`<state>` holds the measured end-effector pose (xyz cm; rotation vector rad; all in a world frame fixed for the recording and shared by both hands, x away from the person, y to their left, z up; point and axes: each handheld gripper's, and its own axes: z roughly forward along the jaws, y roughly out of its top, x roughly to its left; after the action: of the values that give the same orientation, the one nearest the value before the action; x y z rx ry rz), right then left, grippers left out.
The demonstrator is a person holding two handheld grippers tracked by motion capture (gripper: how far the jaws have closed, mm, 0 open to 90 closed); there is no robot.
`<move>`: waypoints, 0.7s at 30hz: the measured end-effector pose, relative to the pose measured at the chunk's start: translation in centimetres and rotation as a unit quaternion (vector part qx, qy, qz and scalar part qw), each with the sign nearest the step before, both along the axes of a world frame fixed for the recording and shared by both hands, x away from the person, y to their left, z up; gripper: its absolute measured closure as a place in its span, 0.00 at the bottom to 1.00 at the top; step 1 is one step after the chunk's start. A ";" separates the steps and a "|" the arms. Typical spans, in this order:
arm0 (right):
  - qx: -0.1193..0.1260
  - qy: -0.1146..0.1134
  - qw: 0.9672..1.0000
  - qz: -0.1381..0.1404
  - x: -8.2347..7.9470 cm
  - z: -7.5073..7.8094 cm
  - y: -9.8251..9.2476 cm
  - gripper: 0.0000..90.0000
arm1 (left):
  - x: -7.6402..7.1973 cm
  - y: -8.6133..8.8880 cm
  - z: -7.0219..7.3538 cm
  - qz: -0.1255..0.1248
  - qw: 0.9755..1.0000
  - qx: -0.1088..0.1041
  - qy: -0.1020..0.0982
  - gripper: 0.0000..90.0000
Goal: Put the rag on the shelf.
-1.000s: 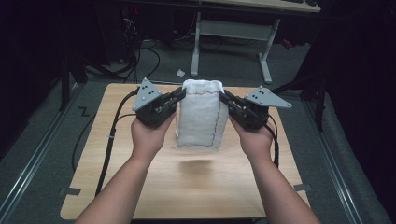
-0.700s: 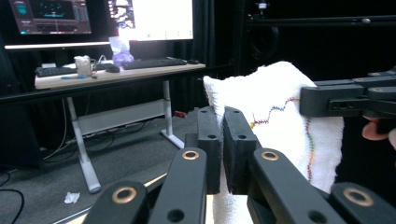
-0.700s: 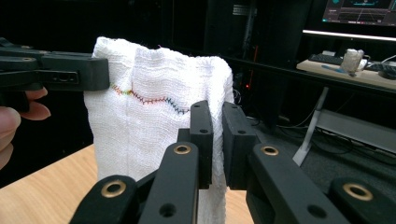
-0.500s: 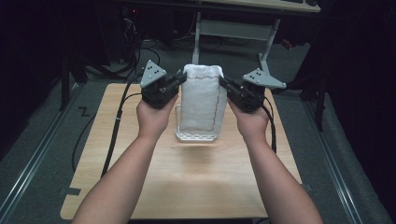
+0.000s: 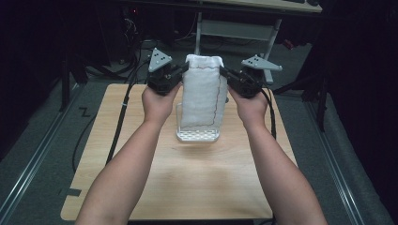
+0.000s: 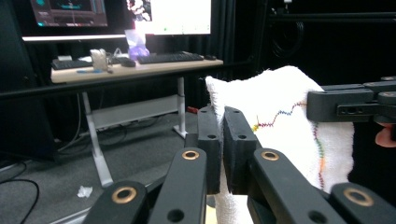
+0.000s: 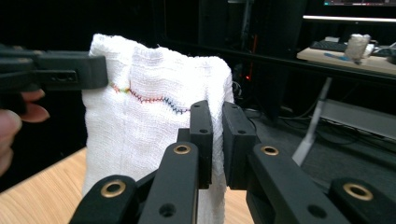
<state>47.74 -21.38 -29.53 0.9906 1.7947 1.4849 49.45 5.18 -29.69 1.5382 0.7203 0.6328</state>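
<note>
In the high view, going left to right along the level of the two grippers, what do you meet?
Left gripper → white cloth, pinched at its top corners and hanging over a clear tray on the wooden table → right gripper.

Towel (image 5: 202,91) – white rough-woven cloth; table (image 5: 187,183) – smooth light wood.

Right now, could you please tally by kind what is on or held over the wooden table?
White cloth, held up by its top corners: 1
Clear plastic tray on the table, under the cloth: 1
Grippers, left gripper and right gripper, each clamped on a top corner: 2
Total: 4
</note>
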 end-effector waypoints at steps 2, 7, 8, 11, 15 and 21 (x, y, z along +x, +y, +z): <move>0.006 -0.001 1.000 0.002 0.4 0.2 0.1 0.94 | 0.5 0.2 -0.1 0.006 1.000 -0.003 0.003 0.96; -0.007 0.004 1.000 0.000 2.3 -0.5 0.8 0.94 | 2.1 0.4 -1.1 0.019 1.000 0.006 0.021 0.96; -0.005 0.007 1.000 0.000 2.8 -0.8 0.9 0.94 | 2.5 0.5 -1.4 0.023 0.999 0.008 0.024 0.96; -0.018 0.018 1.000 -0.003 4.2 -1.8 1.3 0.94 | 3.5 0.6 -2.1 0.025 0.999 0.010 0.042 0.96; -0.031 0.036 0.999 -0.006 5.6 -2.9 1.5 0.93 | 4.4 0.6 -3.0 0.028 0.998 0.009 0.062 0.96; -0.051 0.058 0.997 -0.007 6.9 -4.2 1.4 0.93 | 5.8 0.0 -4.8 0.034 0.994 0.033 0.094 0.96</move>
<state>54.61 -20.00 -33.68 1.0553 1.9217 1.3378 55.24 5.22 -34.53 1.6558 0.9037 0.5722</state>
